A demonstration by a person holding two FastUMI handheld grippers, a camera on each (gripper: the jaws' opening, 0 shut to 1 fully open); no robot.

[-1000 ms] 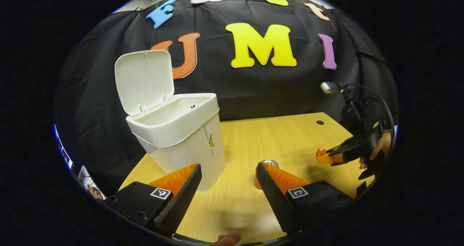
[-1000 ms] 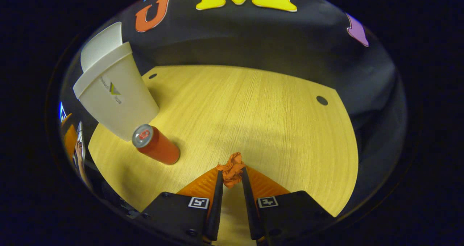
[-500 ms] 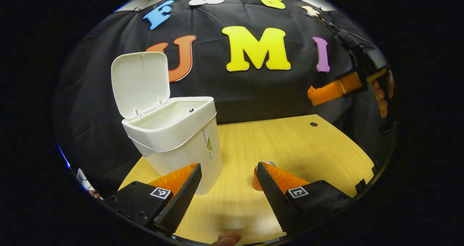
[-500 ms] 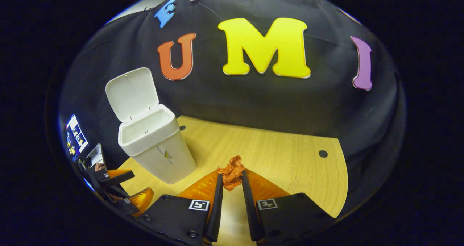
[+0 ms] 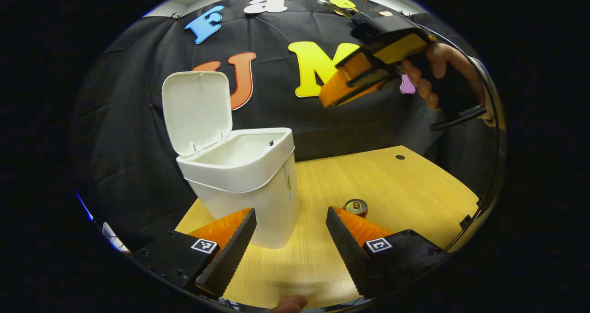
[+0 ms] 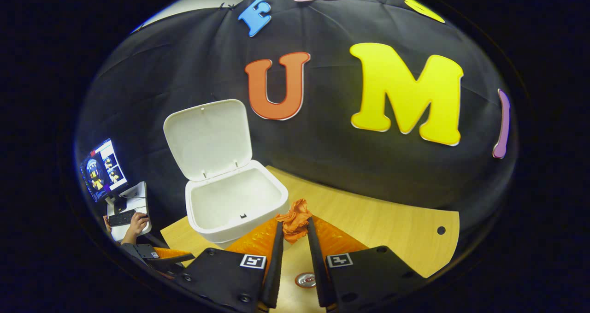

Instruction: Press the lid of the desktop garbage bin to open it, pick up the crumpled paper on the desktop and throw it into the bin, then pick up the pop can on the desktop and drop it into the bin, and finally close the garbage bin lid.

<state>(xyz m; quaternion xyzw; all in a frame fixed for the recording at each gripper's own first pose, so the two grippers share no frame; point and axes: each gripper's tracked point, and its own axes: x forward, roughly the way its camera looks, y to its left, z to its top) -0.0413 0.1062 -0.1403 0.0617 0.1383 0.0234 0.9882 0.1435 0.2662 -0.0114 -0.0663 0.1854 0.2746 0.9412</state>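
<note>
1. The right gripper is clenched on the paper: both fingers are pressing the crumpled orange wad between them, low in the centre of the right gripper view.
2. The bin is sitting just left of and beyond that wad in the same view, its lid standing upright at the back and the mouth gaping wide open.
3. Here is the relation that matters: the paper is hanging just off the bin's right-hand rim, not yet over the hollow, so in my judgement the drop is calling for a short carry to frame-left and forward before any release.
4. In the left gripper view the right gripper is riding high in the upper right, held by a hand, above and to the right of the bin, so it is already well above the rim.
5. The left gripper is hanging spread wide and gripping nothing, at the bottom of its view, low in front of the bin.
6. The can is standing upright on the desk, peeking over the left gripper's right finger; in the right gripper view its top is showing between the fingers at the very bottom.
7. My read: paper step underway, can and lid closing to come.
</note>
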